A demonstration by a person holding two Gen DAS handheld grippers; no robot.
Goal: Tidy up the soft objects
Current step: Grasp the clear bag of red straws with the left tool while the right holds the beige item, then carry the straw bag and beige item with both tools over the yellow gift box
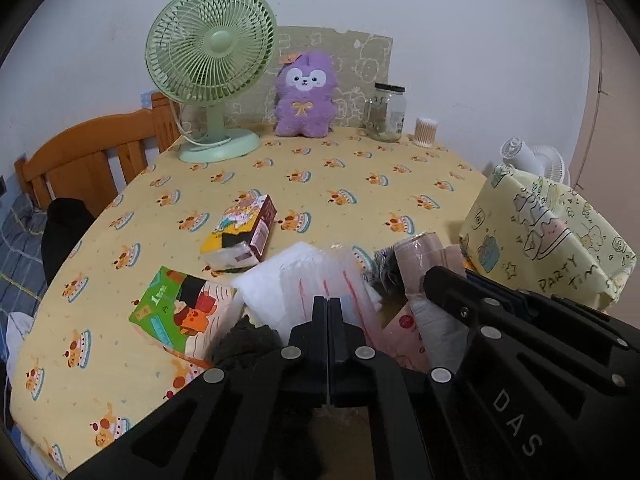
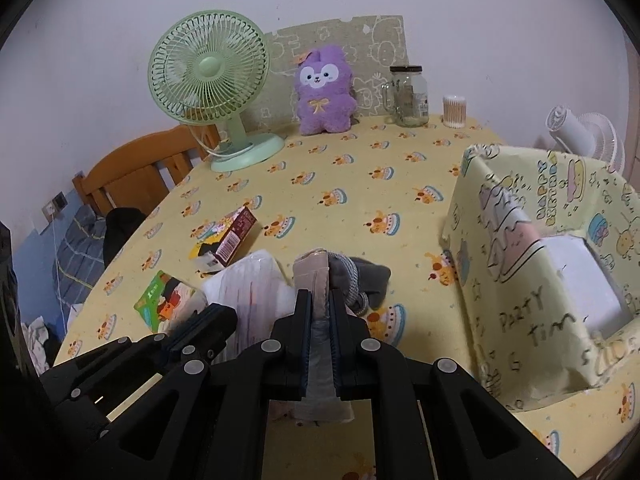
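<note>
Right wrist view shows the right gripper (image 2: 320,300) with jaws pinching a limp beige fabric bundle (image 2: 314,276) mid-fold, light and floppy, while the left gripper (image 1: 327,308) has jaws pressed together.

Open tablecloth (image 2: 360,184) spans the frame centre. Obstacles: fan (image 2: 210,76), plush (image 2: 325,92), jar (image 2: 410,96) along the top; paper-wrapped box (image 2: 520,280) at right; snack box (image 2: 232,236) and packets (image 2: 256,280) lower left.
</note>
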